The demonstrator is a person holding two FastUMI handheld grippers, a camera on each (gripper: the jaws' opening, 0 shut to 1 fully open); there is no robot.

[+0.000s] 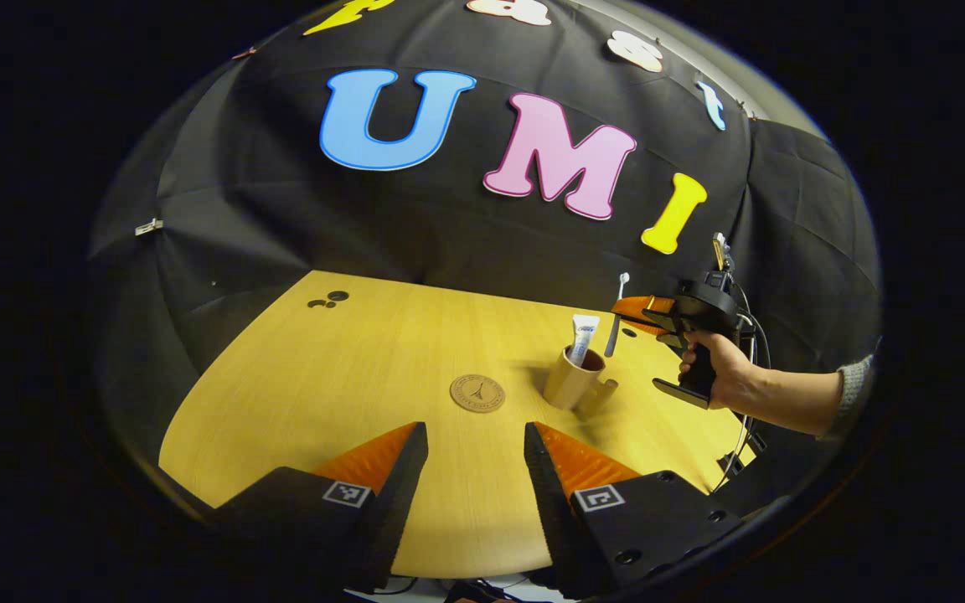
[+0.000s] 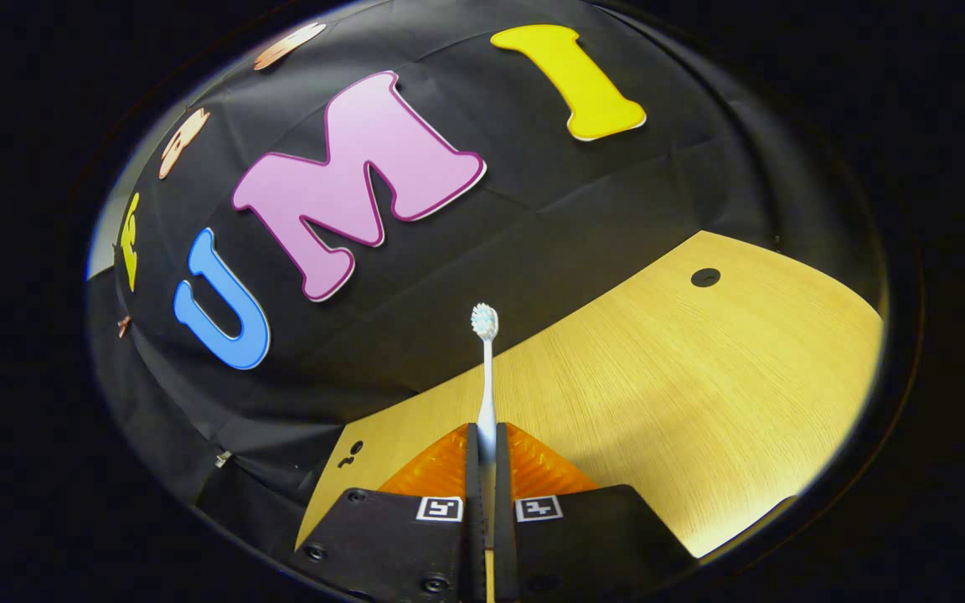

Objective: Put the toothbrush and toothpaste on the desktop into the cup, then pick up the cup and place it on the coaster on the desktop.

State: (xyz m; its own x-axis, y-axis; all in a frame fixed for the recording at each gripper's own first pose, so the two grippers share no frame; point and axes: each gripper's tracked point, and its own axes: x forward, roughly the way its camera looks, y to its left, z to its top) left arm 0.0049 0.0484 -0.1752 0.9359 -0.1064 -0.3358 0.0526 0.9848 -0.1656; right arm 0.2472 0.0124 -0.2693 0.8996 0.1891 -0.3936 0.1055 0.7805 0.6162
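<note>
A tan cup (image 1: 573, 379) stands on the wooden desktop (image 1: 348, 377) with a white toothpaste tube (image 1: 582, 338) sticking out of it. Left of the cup lies a round brown coaster (image 1: 477, 393). My right gripper (image 1: 629, 311), held in a hand, hovers just right of and above the cup, shut on a white toothbrush (image 1: 617, 315) that stands nearly upright. In the right gripper view the toothbrush (image 2: 486, 377) rises from between the closed fingers of the right gripper (image 2: 487, 437), bristles up. My left gripper (image 1: 474, 440) is open near the desk's front edge, in front of the coaster.
Round cable holes (image 1: 330, 299) sit at the far left of the desktop, and another hole (image 2: 705, 277) shows in the right gripper view. The black cloth wall runs close behind the desk. A sleeved forearm (image 1: 792, 398) reaches in from the right.
</note>
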